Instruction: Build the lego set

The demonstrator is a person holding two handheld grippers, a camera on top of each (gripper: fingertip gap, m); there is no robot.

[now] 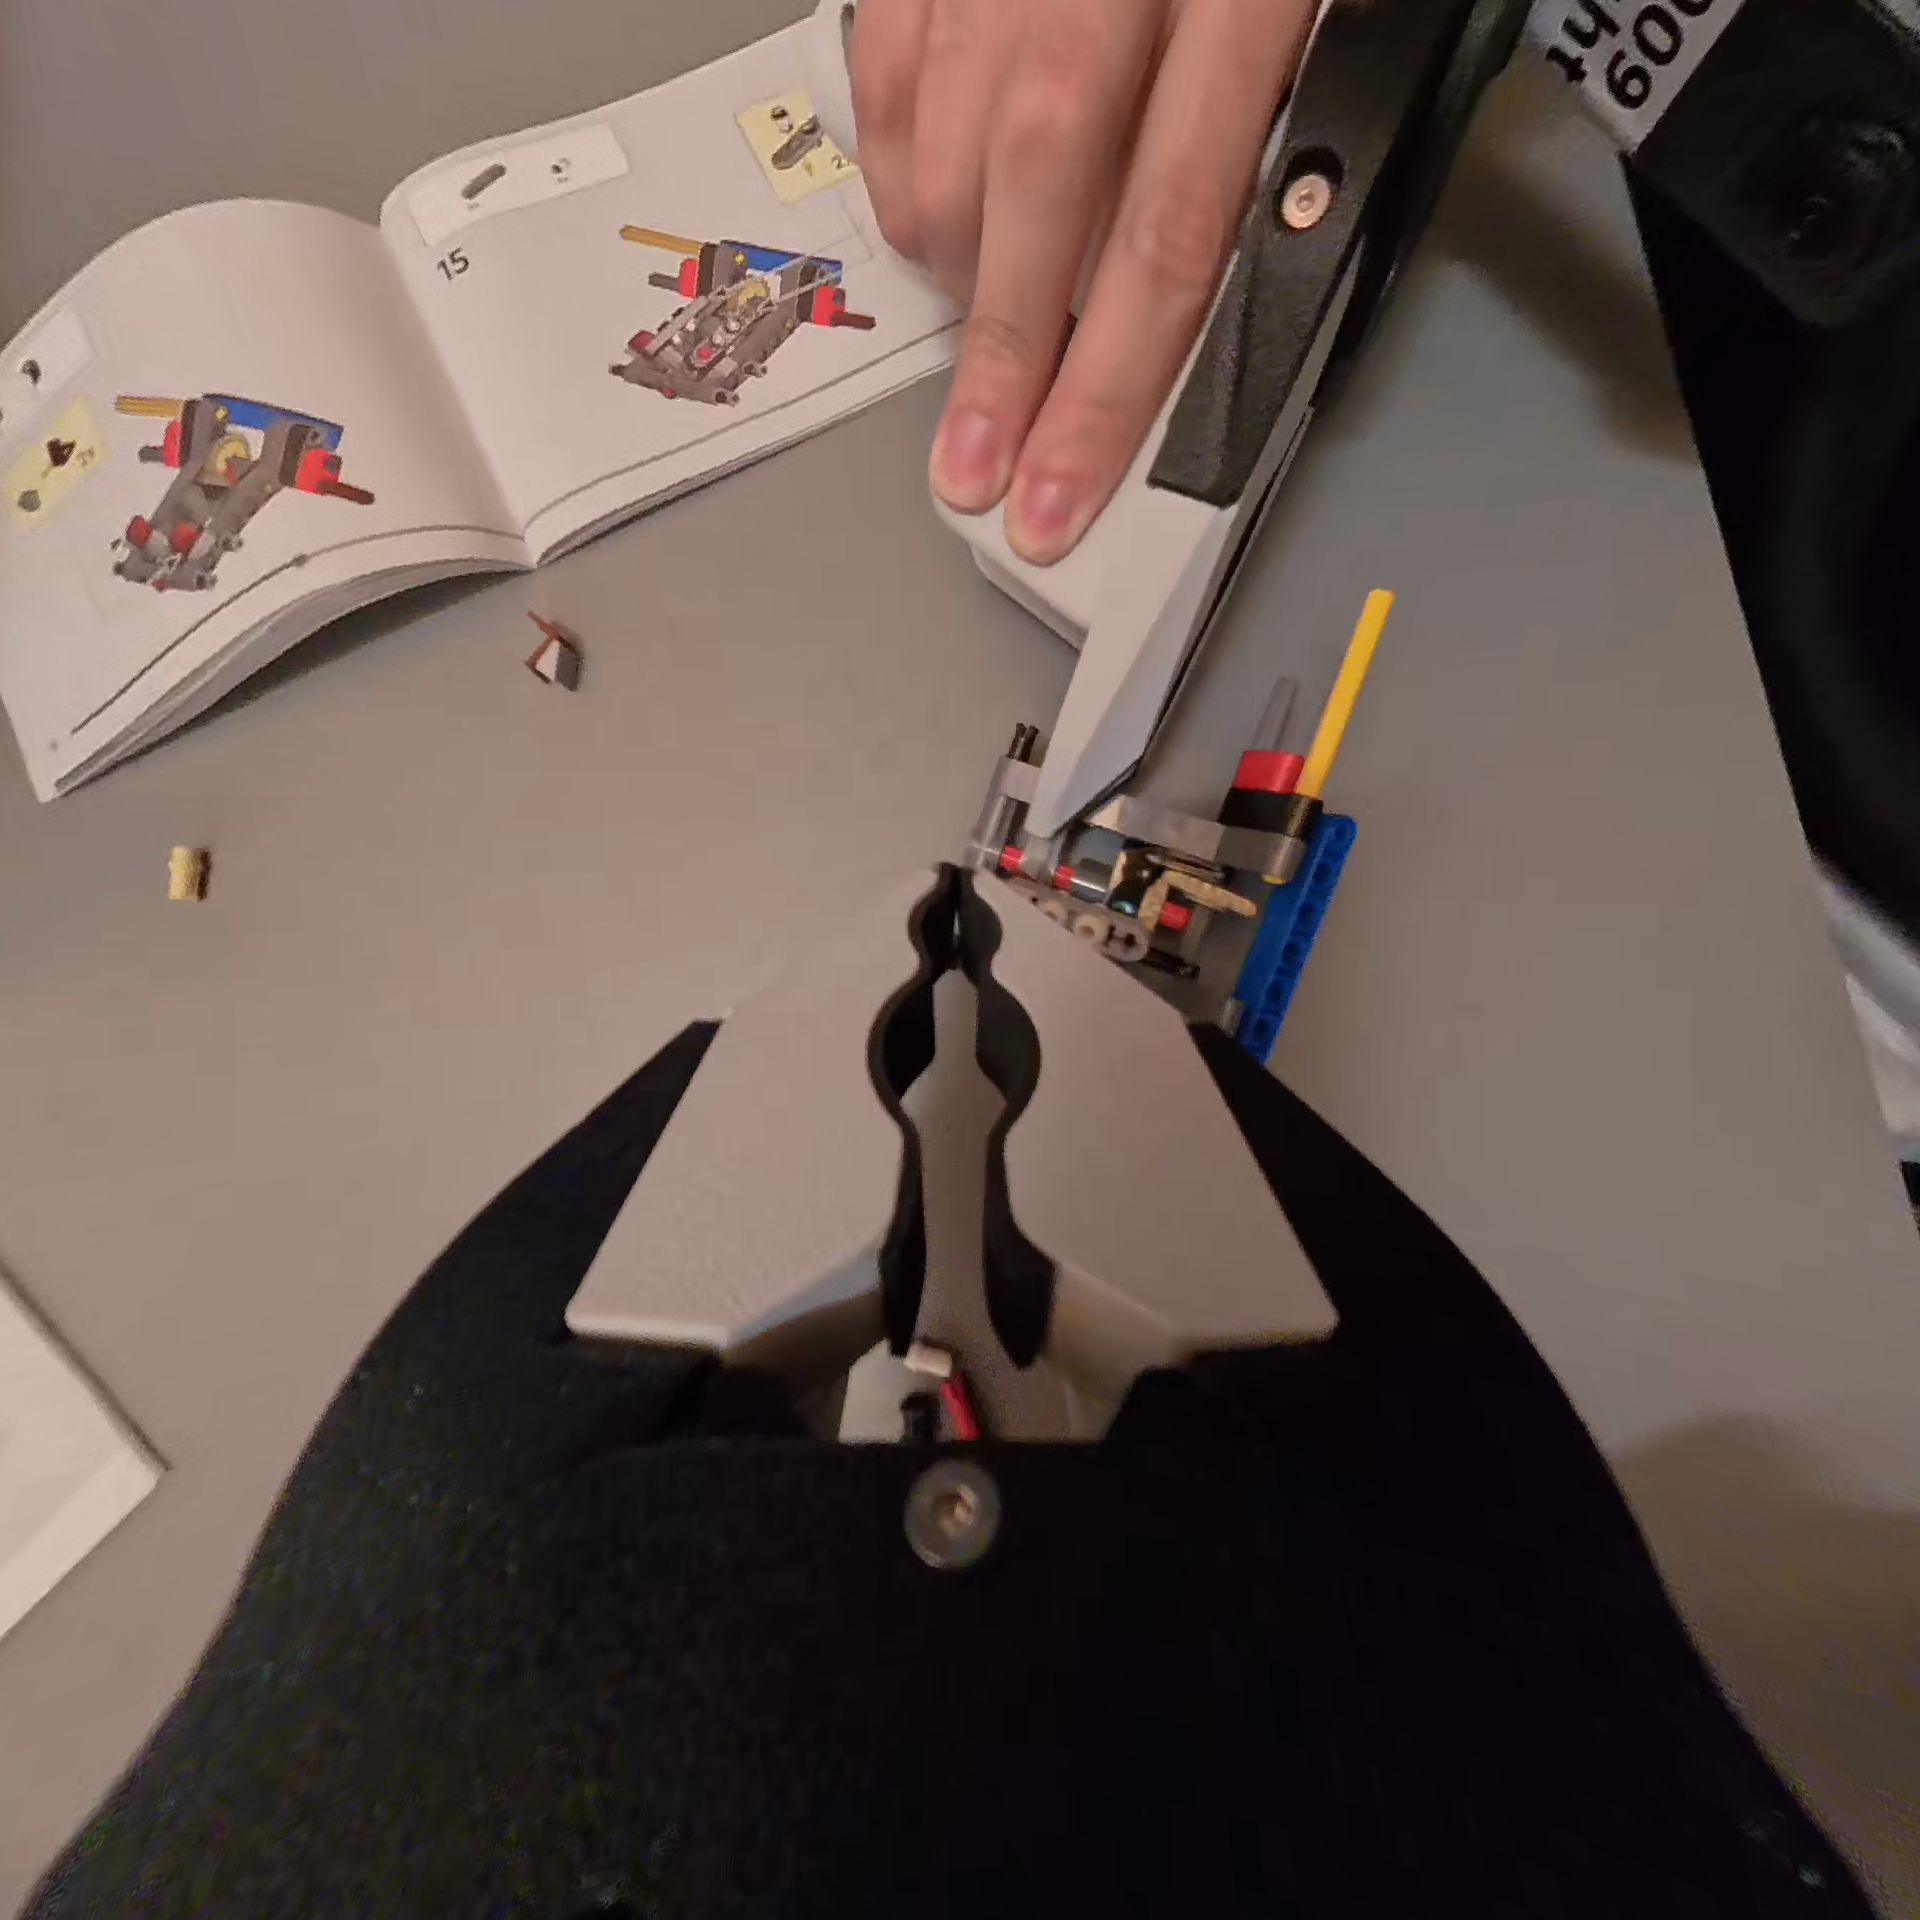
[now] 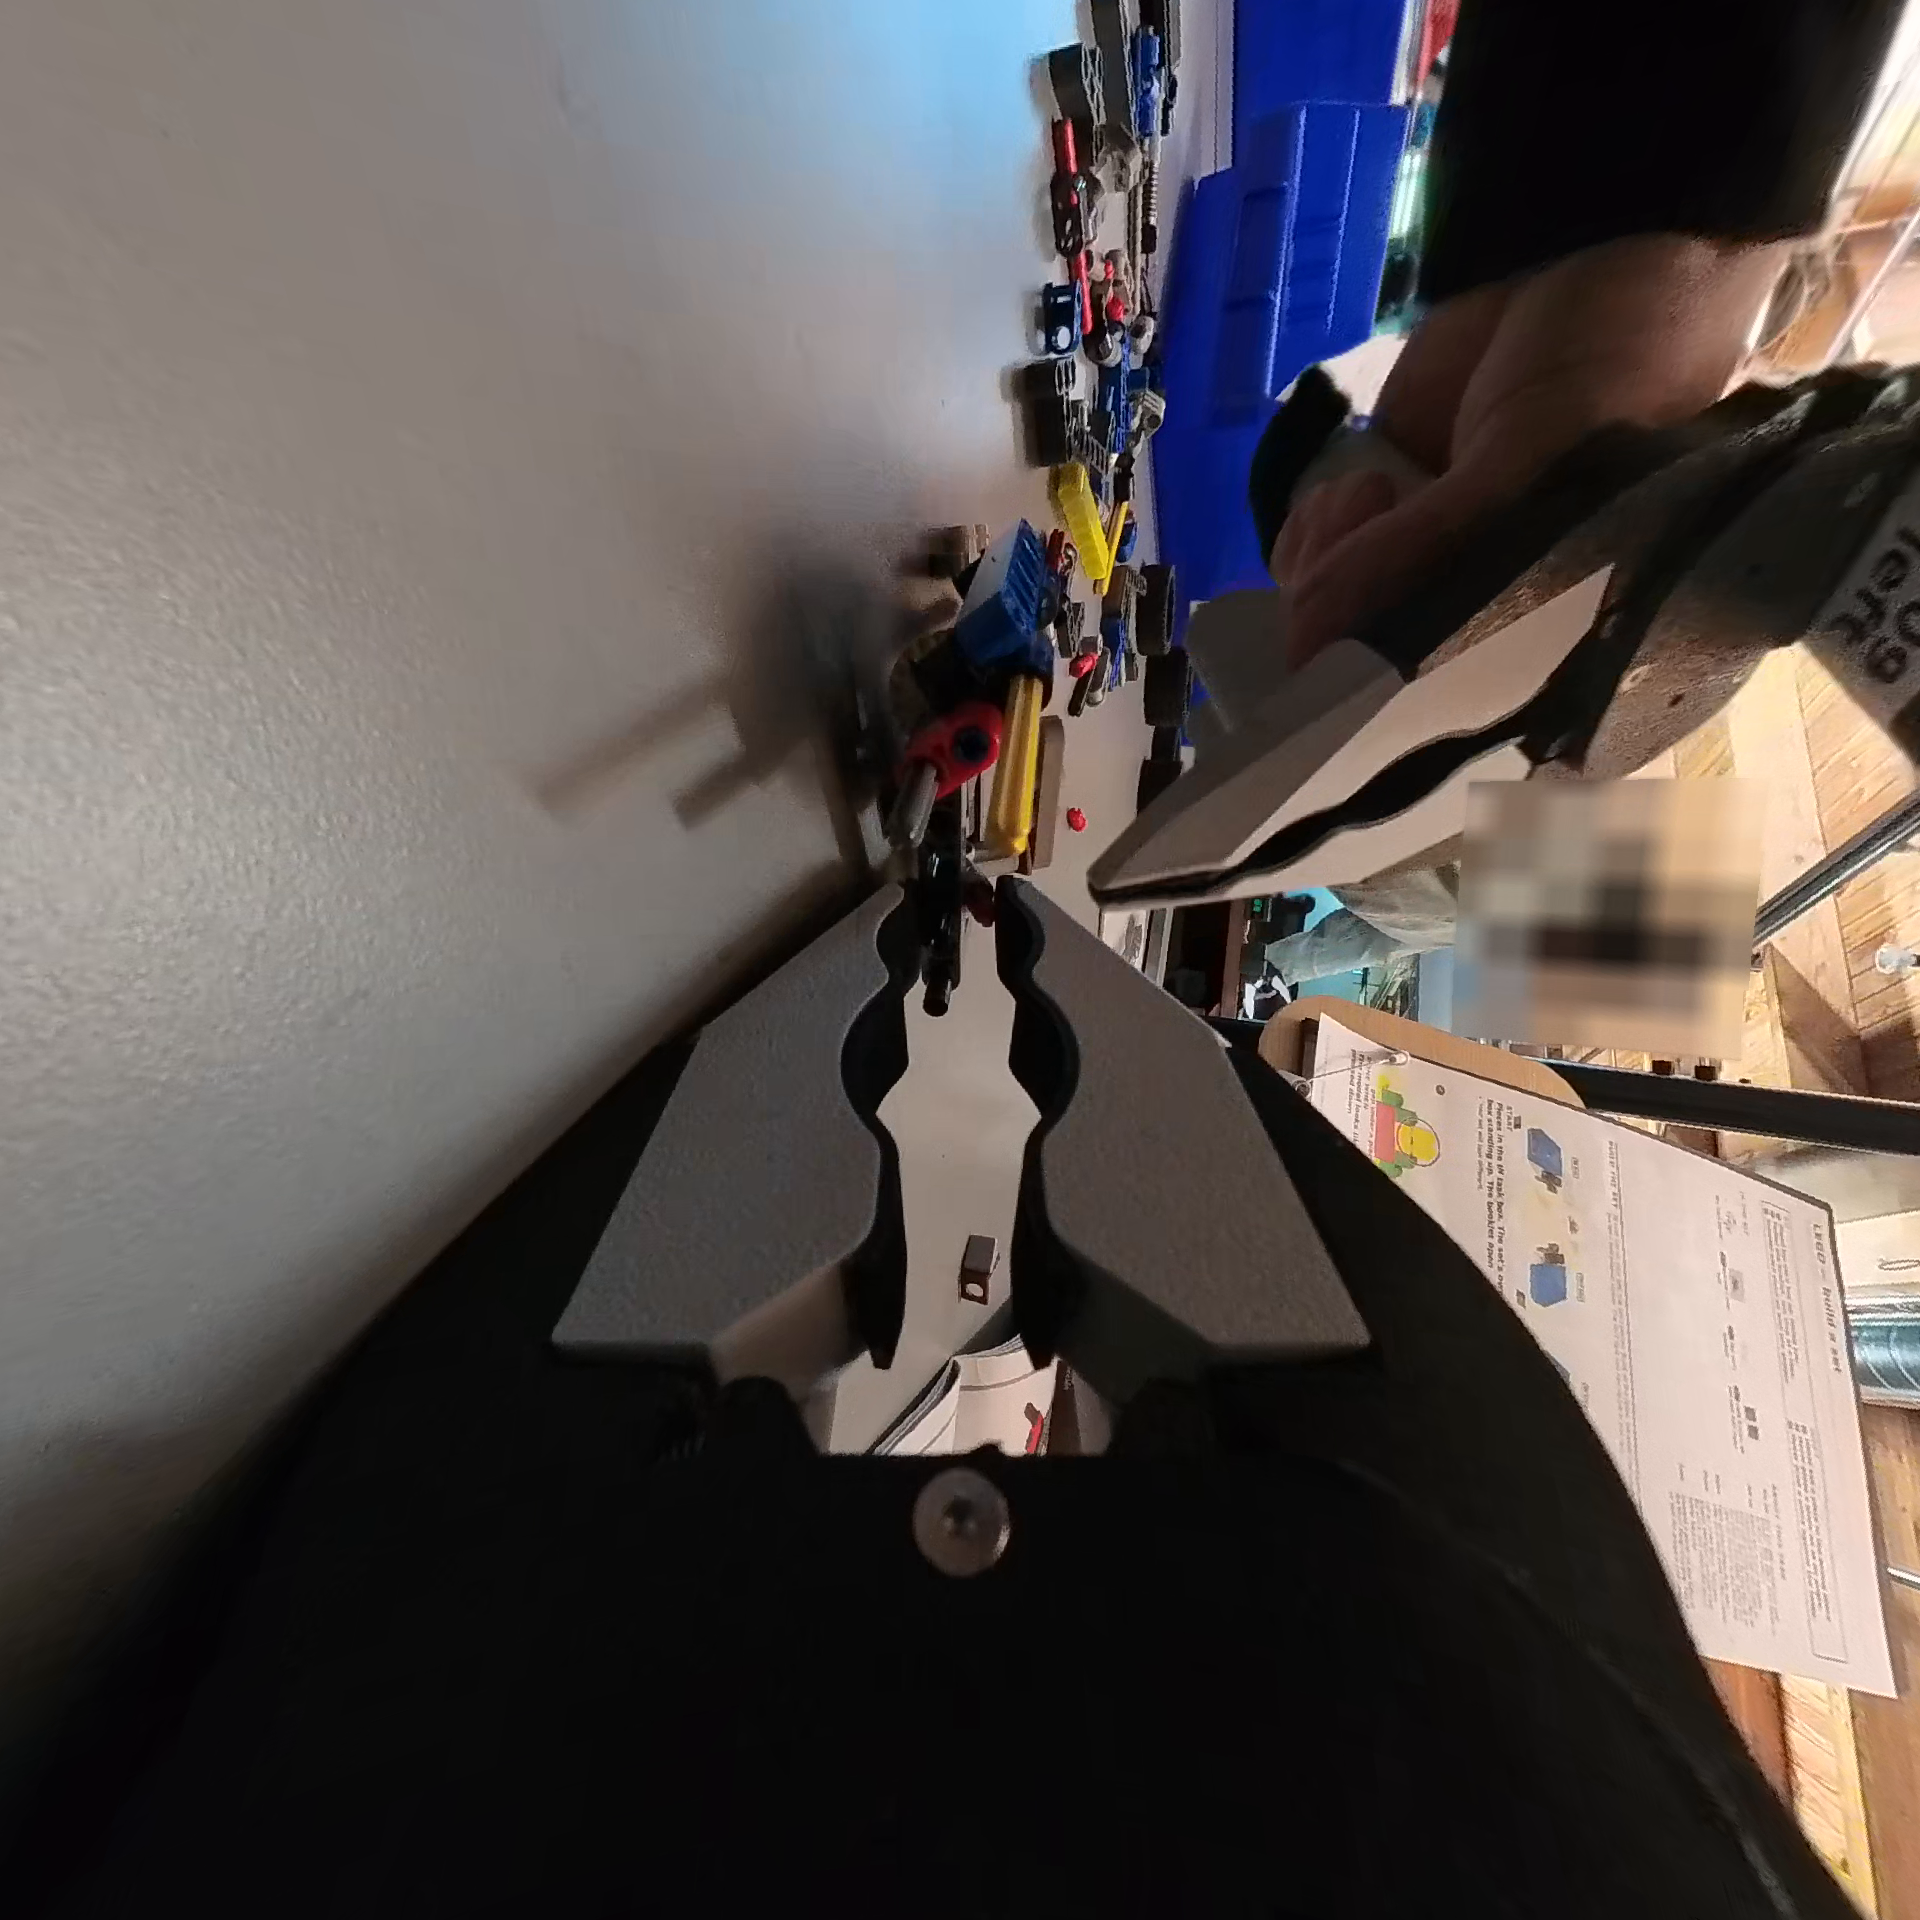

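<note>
A part-built lego assembly (image 1: 1174, 883) lies on the grey table (image 1: 623, 1039). It has a blue beam (image 1: 1299, 935), a red bush (image 1: 1268, 769) and a yellow axle (image 1: 1351, 686) sticking up. My left gripper (image 1: 951, 883) is shut, with nothing seen between its pads, its tip just left of the assembly. My right gripper (image 2: 951, 899) is open at the assembly (image 2: 966, 707), with a black pin (image 2: 935, 956) between its jaws, close to the left one. In the left wrist view its grey finger (image 1: 1070, 790) rests on the assembly's near corner, with a hand (image 1: 1018, 260) on it.
An open instruction booklet (image 1: 416, 416) lies far left. A small brown-black piece (image 1: 556, 655) and a tan piece (image 1: 189, 871) lie loose. A white sheet (image 1: 52, 1455) is at the left edge. Beyond the assembly are a pile of loose parts (image 2: 1101, 312), a blue bin (image 2: 1268, 312) and a printed sheet (image 2: 1610, 1351). My left and right fingertips are right by each other. It is some 5 cm from my right tips to the red bush (image 1: 1268, 769).
</note>
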